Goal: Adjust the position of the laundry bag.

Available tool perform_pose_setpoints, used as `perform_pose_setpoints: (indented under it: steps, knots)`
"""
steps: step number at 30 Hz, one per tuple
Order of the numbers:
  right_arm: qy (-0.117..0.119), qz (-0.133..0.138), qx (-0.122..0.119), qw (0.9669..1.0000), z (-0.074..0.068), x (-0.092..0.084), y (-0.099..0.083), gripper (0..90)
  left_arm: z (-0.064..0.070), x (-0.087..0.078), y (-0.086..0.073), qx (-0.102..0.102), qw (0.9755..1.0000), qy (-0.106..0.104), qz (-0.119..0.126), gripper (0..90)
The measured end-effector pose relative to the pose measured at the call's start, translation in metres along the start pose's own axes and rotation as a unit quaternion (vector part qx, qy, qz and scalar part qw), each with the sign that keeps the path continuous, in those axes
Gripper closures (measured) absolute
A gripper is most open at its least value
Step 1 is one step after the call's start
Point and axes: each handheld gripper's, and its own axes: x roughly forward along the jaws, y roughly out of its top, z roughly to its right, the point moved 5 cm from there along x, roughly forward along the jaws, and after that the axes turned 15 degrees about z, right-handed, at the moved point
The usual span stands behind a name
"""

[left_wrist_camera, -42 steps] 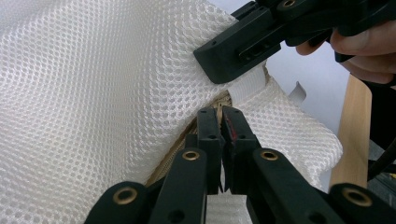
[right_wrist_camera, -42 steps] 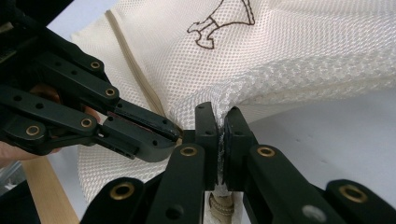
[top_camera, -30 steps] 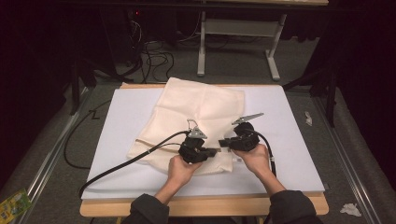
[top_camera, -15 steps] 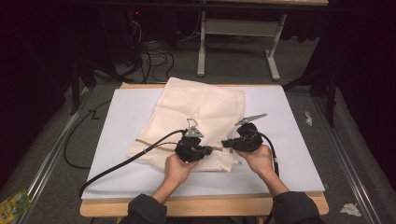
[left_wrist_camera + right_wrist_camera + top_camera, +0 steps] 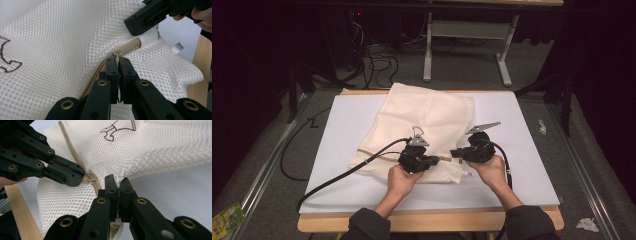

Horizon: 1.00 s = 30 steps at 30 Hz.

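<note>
A cream mesh bag (image 5: 427,117) with a beige zipper (image 5: 126,48) lies flat on the white table top (image 5: 527,165). My left gripper (image 5: 117,61) is shut on the zipper's pull (image 5: 116,55); from above it (image 5: 436,160) points right along the bag's near edge. My right gripper (image 5: 118,182) is shut on the mesh at the end of the zipper, right beside the slider (image 5: 89,179). In the high view the right gripper (image 5: 455,152) points left, tip to tip with the left one. A brown stitched outline (image 5: 120,128) marks the mesh.
The table's wooden front edge (image 5: 437,221) runs just below the hands. A black cable (image 5: 342,175) trails from the left gripper off the table's front left. Dark floor with cables and a grey desk frame (image 5: 467,50) lies beyond the far edge.
</note>
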Motion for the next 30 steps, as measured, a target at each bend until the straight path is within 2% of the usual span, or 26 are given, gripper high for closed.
perform_pose_setpoints:
  steps: [15,30]
  knots:
    - [-0.002,0.005,0.005,1.0,0.005,-0.007,0.0,89.2,-0.008,-0.008,0.002,0.006,0.9998,0.02,0.001,87.2]
    - [-0.001,0.009,0.006,0.9999,0.008,-0.006,-0.003,89.1,-0.012,-0.011,-0.001,0.001,0.9997,0.023,0.002,87.2]
